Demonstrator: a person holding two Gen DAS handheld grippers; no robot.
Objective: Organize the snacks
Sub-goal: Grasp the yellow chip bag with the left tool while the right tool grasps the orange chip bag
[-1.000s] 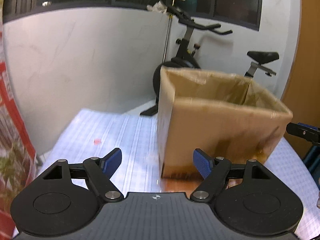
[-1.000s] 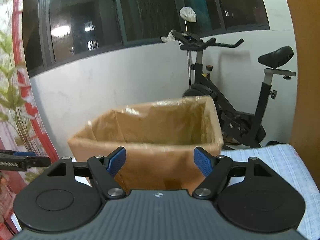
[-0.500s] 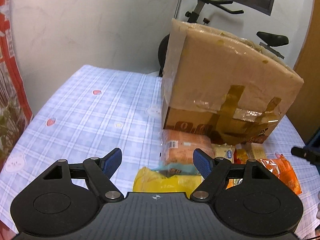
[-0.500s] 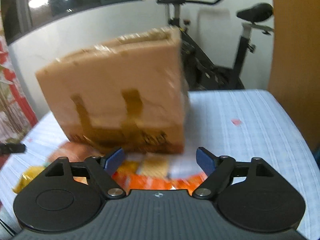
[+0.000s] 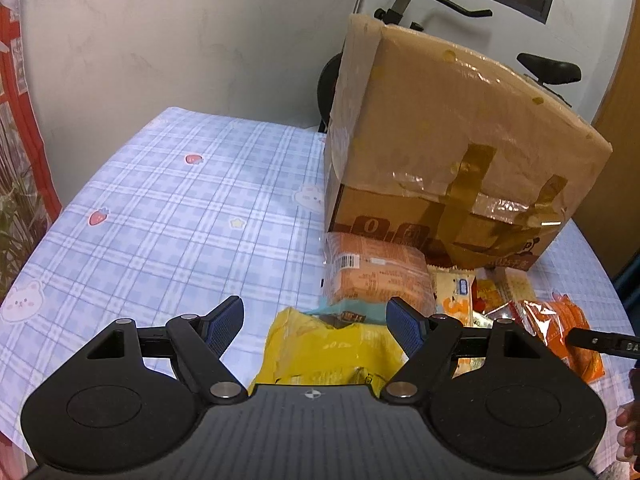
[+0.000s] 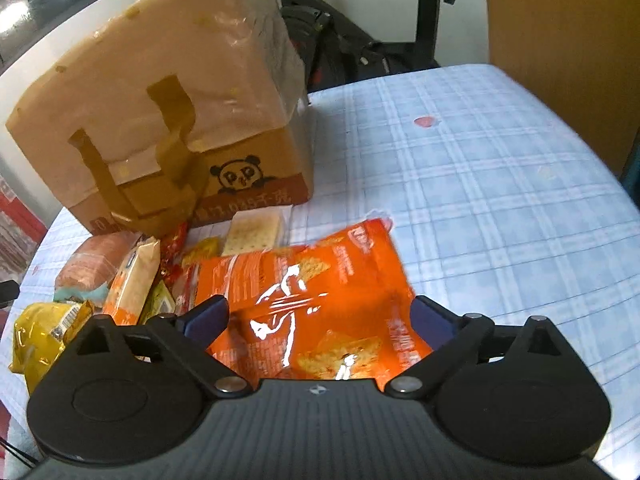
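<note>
A taped cardboard box (image 5: 448, 152) (image 6: 160, 120) stands on the checked tablecloth, with a heap of snack packs at its foot. My left gripper (image 5: 316, 322) hangs open over a yellow bag (image 5: 332, 352) with a brown bread pack (image 5: 376, 272) just beyond it. My right gripper (image 6: 320, 316) is over a large orange chip bag (image 6: 308, 300); its jaws are opening wide, the bag lies between them and the pads do not press on it. A cracker pack (image 6: 252, 230) and the yellow bag (image 6: 44, 328) lie further left.
The blue checked tablecloth (image 5: 160, 208) (image 6: 480, 184) spreads left of the box and right of the chip bag. An exercise bike (image 5: 420, 4) stands behind the table by the white wall. A wooden panel (image 6: 560, 40) rises at the right edge.
Both grippers sank and tipped downward, so the view went from the box's open top to the snacks at its foot. The right jaws spread wider.
</note>
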